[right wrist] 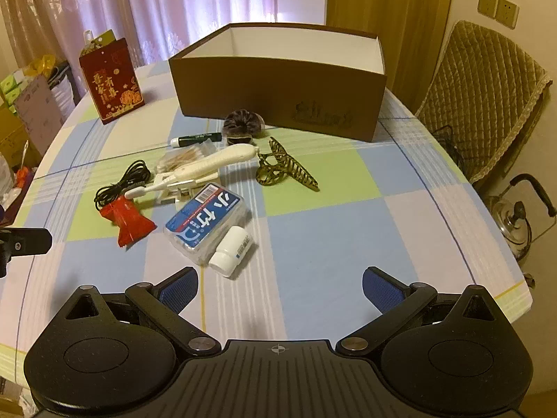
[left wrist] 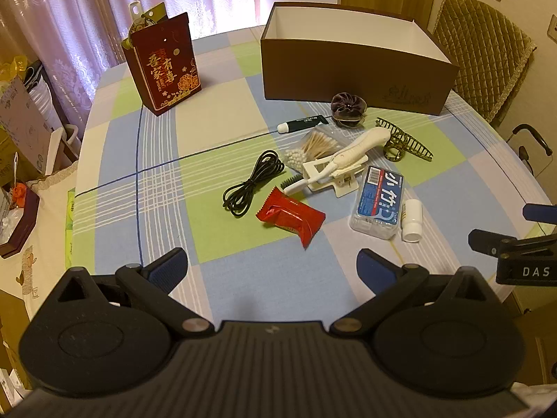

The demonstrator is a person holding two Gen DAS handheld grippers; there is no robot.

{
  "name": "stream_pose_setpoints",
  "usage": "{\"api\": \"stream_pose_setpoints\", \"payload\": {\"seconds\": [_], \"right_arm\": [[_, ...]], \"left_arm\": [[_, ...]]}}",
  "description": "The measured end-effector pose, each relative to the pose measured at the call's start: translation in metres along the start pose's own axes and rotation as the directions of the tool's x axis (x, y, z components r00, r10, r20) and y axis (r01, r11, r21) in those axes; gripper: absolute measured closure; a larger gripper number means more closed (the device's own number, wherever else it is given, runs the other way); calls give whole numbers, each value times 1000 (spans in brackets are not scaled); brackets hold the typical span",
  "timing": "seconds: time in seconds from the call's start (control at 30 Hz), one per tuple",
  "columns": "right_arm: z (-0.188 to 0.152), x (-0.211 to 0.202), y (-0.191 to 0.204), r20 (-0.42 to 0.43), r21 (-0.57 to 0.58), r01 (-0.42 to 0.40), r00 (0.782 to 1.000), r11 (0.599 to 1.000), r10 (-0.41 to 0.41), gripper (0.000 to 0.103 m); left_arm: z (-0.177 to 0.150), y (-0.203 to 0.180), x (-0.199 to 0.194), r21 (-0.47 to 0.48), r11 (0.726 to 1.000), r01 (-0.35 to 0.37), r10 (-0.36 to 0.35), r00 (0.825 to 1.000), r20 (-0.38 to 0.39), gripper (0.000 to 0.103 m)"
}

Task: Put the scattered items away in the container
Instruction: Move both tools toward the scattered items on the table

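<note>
Currently | left gripper (left wrist: 272, 264) jaws spread, empty | right gripper (right wrist: 280, 284) jaws spread, empty | scattered items: floss box (right wrist: 205, 221) at 11 o'clock of right gripper | brown box (right wrist: 278, 94) at 12 o'clock, open.

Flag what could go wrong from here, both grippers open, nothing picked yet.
1. The white eyelash curler lies across the cotton swab bag and a white clip; grabbing one may drag the others.
2. The small white bottle lies on its side against the floss pick box; a nudge could roll it away.
3. The brown box has tall walls, so the left gripper or right gripper may clip the rim unless items are lifted high.
</note>
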State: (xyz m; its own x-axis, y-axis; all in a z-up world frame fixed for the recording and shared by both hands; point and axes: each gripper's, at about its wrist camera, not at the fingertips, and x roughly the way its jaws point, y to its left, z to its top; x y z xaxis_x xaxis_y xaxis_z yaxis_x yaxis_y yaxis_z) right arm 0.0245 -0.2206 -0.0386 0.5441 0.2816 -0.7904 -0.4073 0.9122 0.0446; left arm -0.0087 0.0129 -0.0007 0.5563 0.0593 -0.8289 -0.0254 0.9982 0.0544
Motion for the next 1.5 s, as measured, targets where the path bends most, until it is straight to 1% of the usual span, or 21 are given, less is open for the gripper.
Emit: {"api": "stream_pose_setpoints", "payload": {"seconds": [0.13, 0.33, 0.5, 0.57, 0.83, 1.13, 1.37, 1.5], "right_arm": [[0, -3, -1, 25, 10, -11, 1000, 1000, 11, 0], [0, -6, -3, 42, 21, -11, 999, 1000, 11, 0], [0, -11, -4, 100, 24, -36, 994, 999, 33, 0], [0, -12, -5, 102, 20, -44, 994, 999, 42, 0], [-2, -7, -13, 71, 24, -82, 994, 996, 80, 0], [-1, 6, -9, 3, -40, -112, 994, 993, 112, 0], [2, 22, -11, -54, -48, -161, 986, 986, 158, 0], [5, 33, -12, -77, -78, -180, 982, 981, 174, 0]], "left_arm": [[-1, 0, 1, 3, 1000, 4, -4, 1000, -1, 1], [0, -1, 2, 9, 1000, 11, -11, 1000, -3, 1], [0, 0, 5, 10, 1000, 11, -11, 1000, -12, 1], [-1, 0, 7, 9, 1000, 10, -10, 1000, -18, 1], [-5, -4, 14, 13, 1000, 14, -14, 999, -39, 1], [-9, -3, 19, -9, 1000, 10, -11, 998, -68, 1], [-12, -1, 27, -22, 1000, -7, 5, 996, -93, 1], [-12, 0, 32, -31, 999, -5, 2, 995, -102, 1]]}}
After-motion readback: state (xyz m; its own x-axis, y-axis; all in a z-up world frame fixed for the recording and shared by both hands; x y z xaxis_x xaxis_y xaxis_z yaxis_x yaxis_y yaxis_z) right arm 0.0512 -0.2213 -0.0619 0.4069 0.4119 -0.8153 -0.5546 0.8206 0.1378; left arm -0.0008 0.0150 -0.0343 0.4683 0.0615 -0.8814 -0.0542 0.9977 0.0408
